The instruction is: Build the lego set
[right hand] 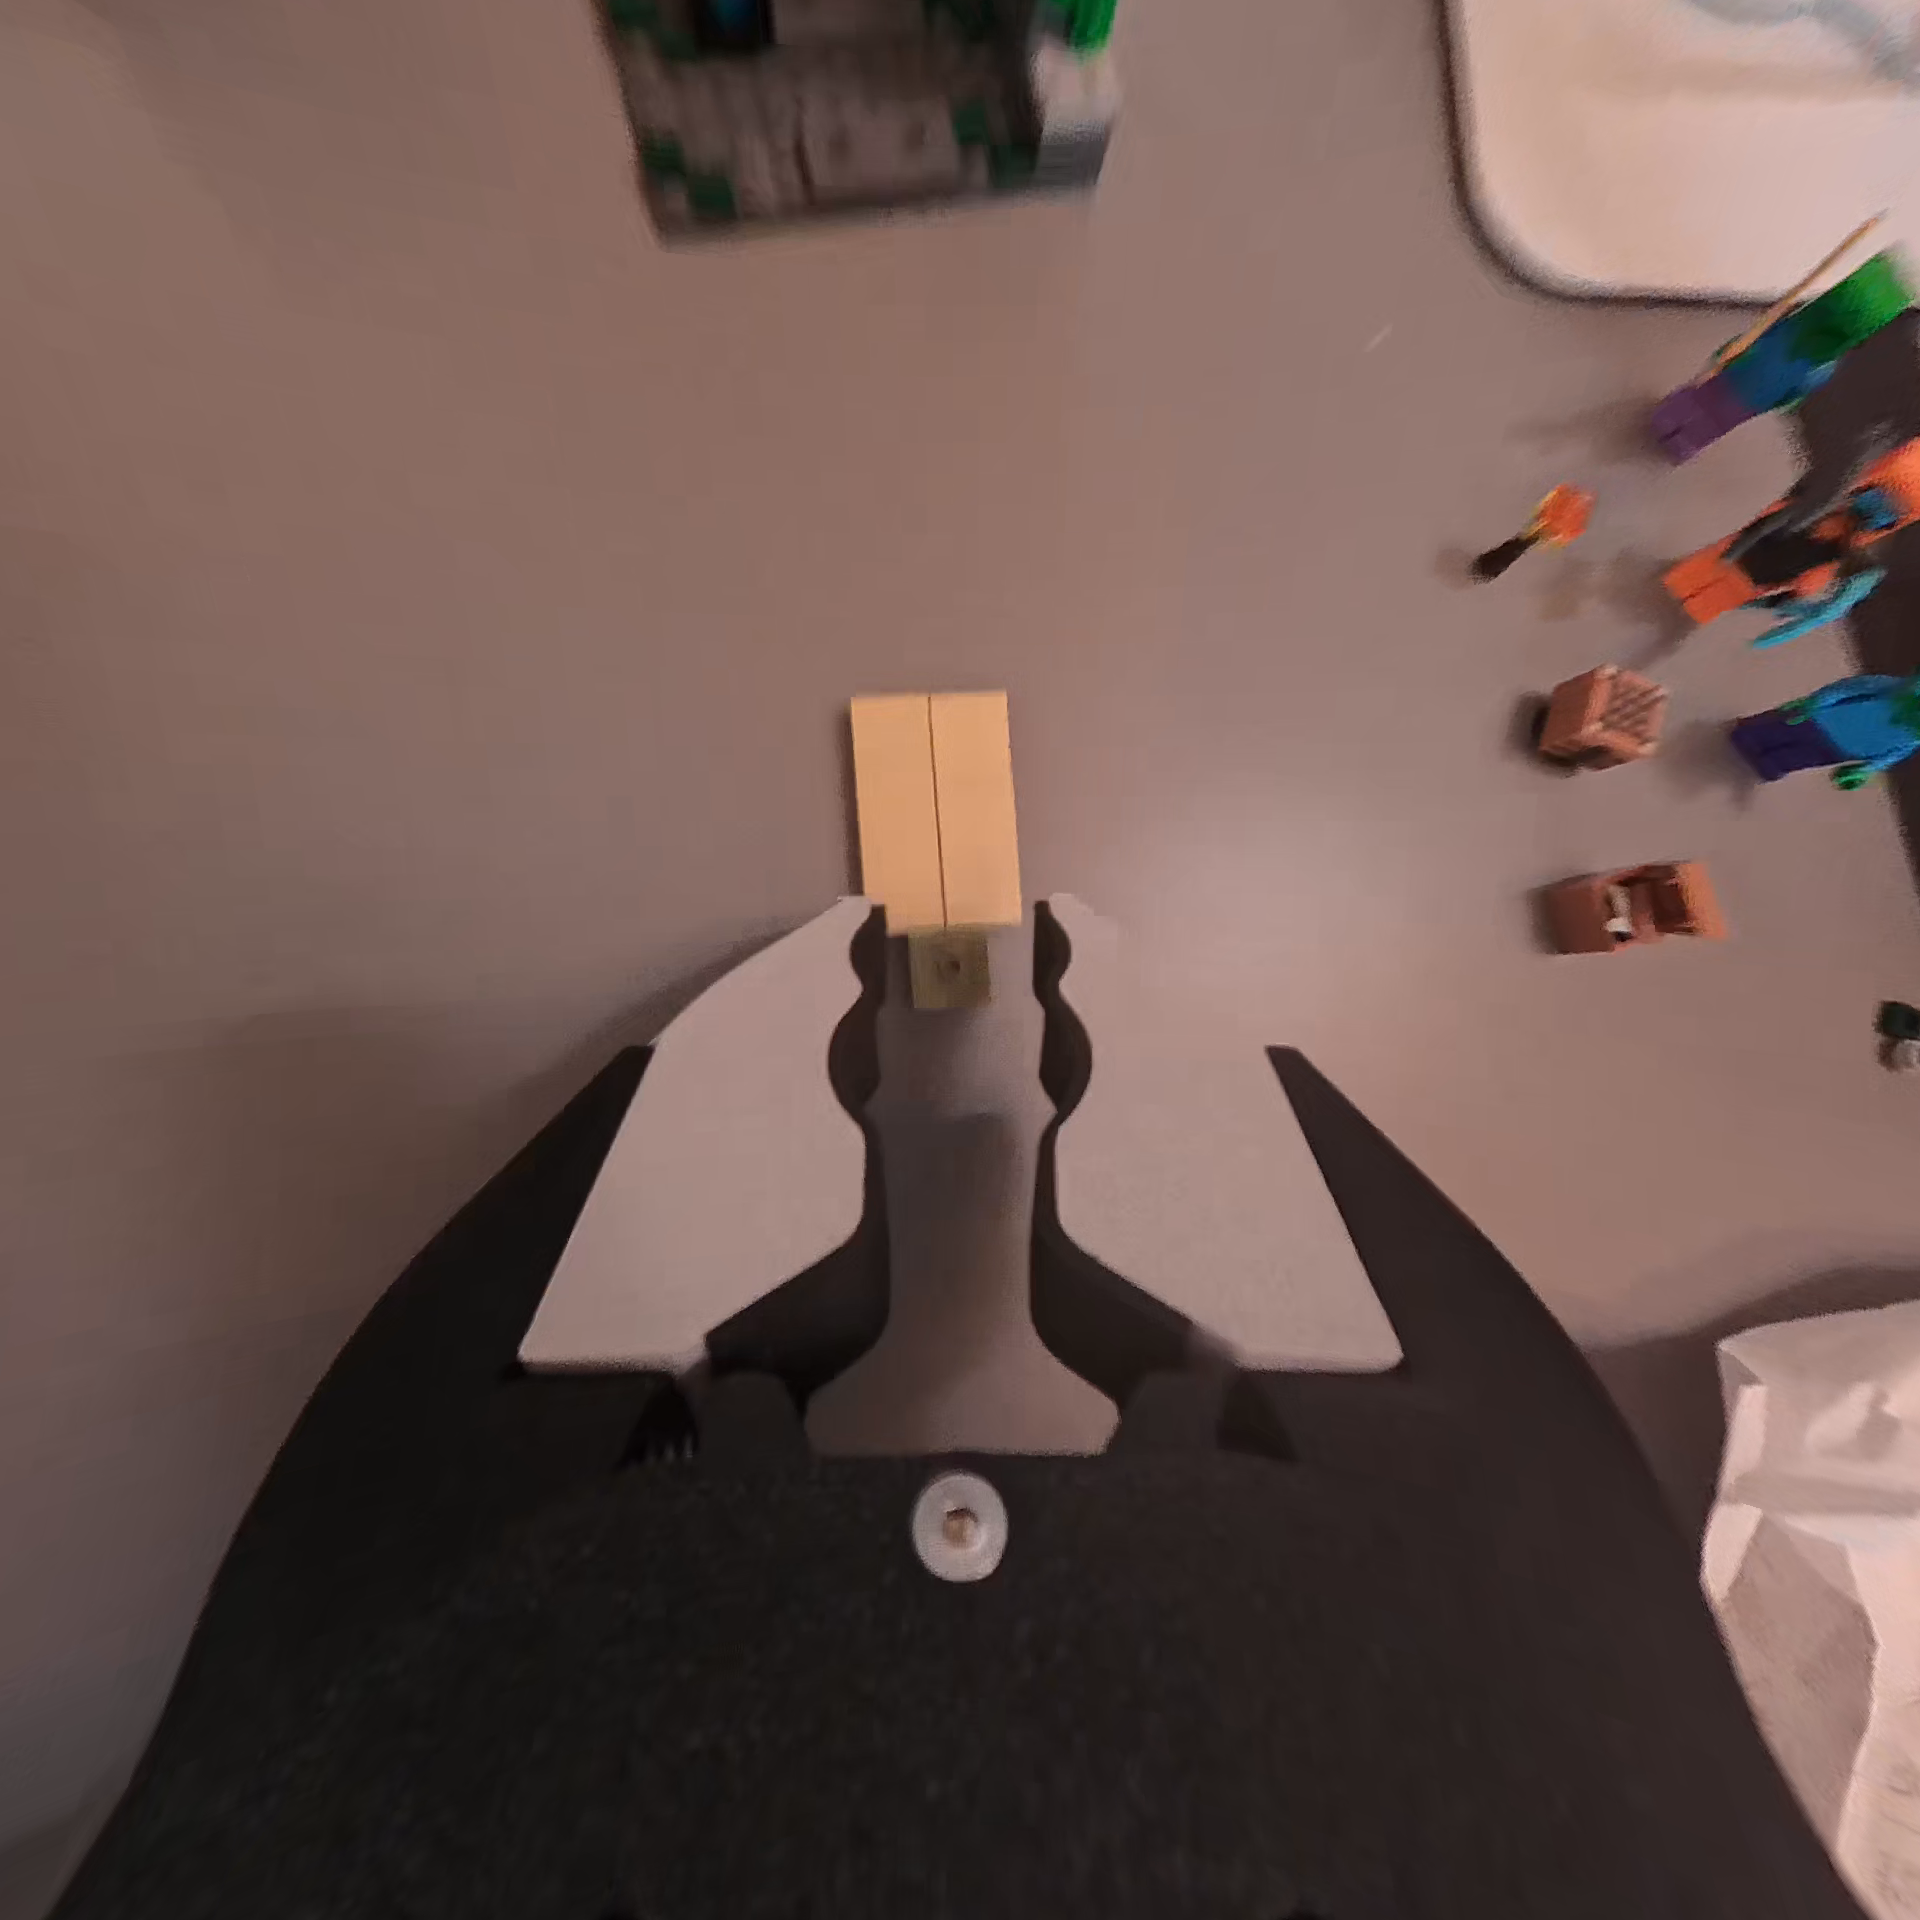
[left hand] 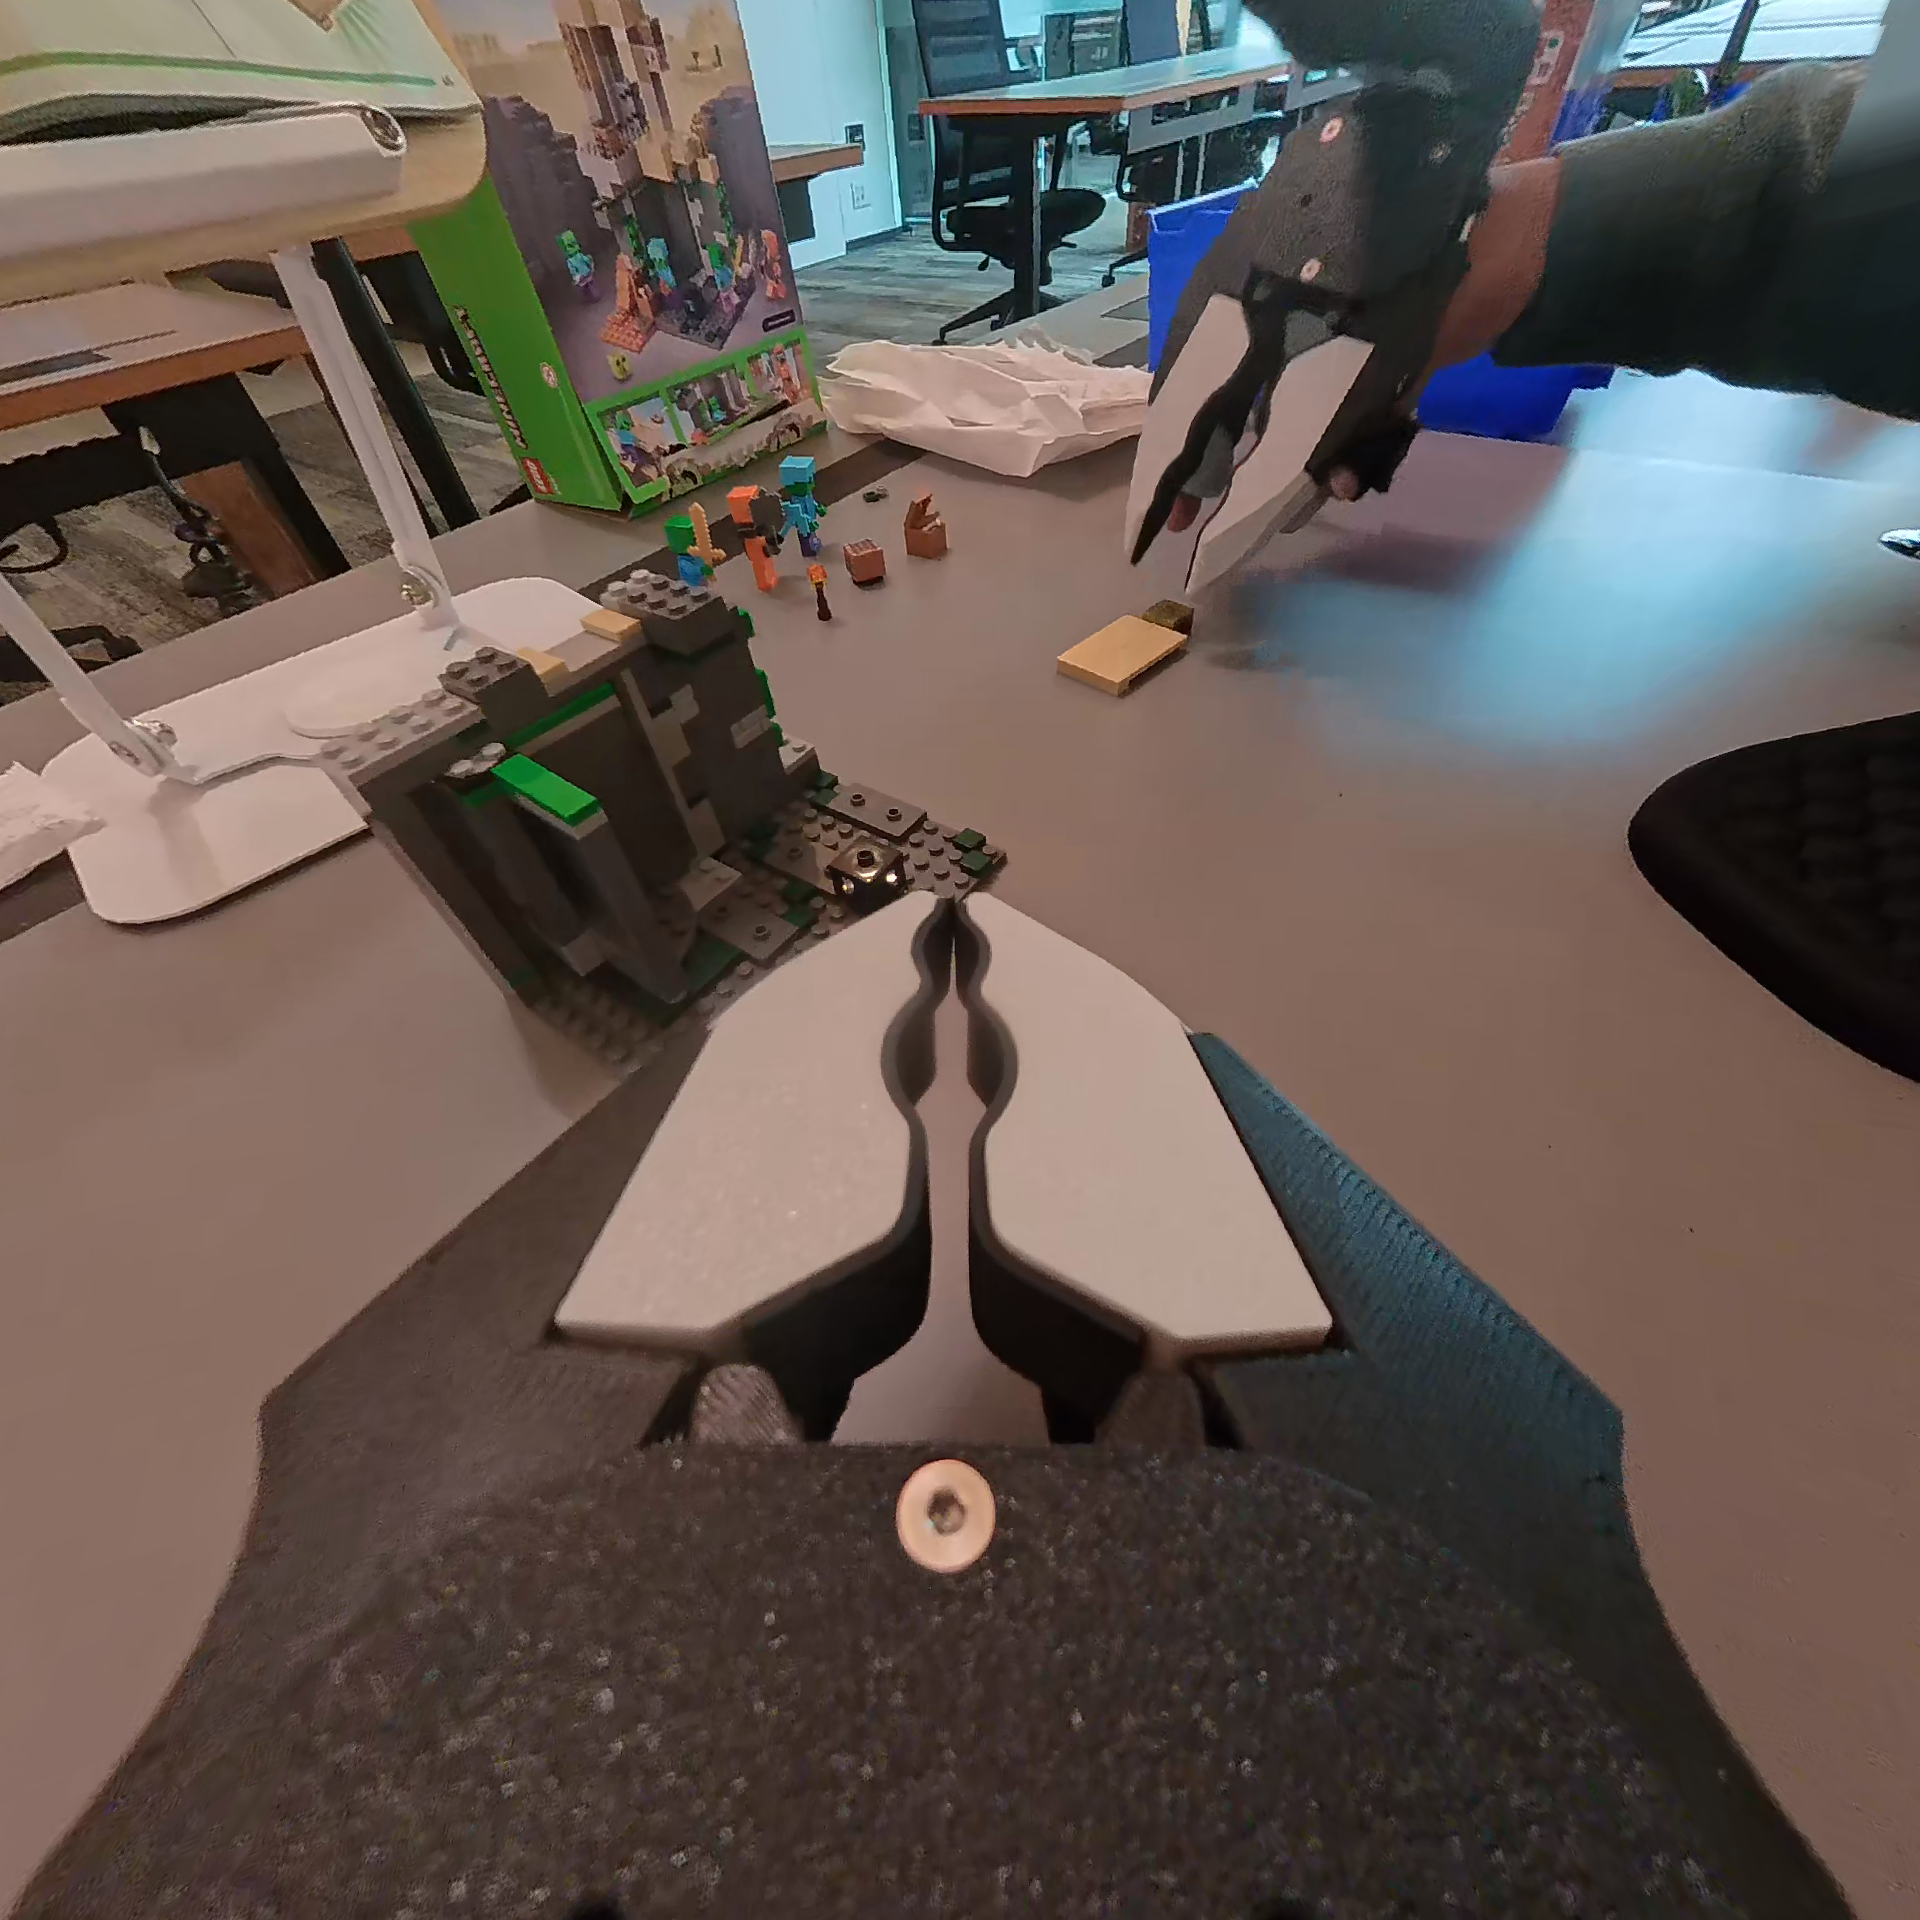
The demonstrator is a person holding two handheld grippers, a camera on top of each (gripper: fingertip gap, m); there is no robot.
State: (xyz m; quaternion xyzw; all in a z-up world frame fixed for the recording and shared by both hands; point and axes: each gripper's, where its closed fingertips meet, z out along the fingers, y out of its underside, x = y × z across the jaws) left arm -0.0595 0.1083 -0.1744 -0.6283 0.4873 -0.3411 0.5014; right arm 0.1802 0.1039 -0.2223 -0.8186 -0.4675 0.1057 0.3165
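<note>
The tan tile piece (right hand: 932, 808) lies flat on the grey counter (right hand: 416, 623), well apart from the half-built grey-and-green model (left hand: 623, 821). It looks like 2 smooth tan tiles side by side, with a small olive studded block (right hand: 948, 968) touching its near end. It is likely very light and rigid — hard plastic that will not flex — but the top faces are slick and the piece sits low, so a pinch from above has little to bite on. The long side edges look like the better hold, or the olive block, which stands a little prouder.

The right tool (right hand: 956, 914) hangs just over that near end, its 2 fingers spread with the olive block between them, gripping nothing; this view is blurred. The left tool (left hand: 951, 914) sits at the near edge of the model's baseplate, fingertips pressed together and empty.

Farther out stand 3 minifigures (left hand: 748, 530), a few small brown pieces (left hand: 894, 545), the set's box (left hand: 644, 260), crumpled white bags (left hand: 977, 400) and a white stand (left hand: 239, 769) — all clear of the pick.
</note>
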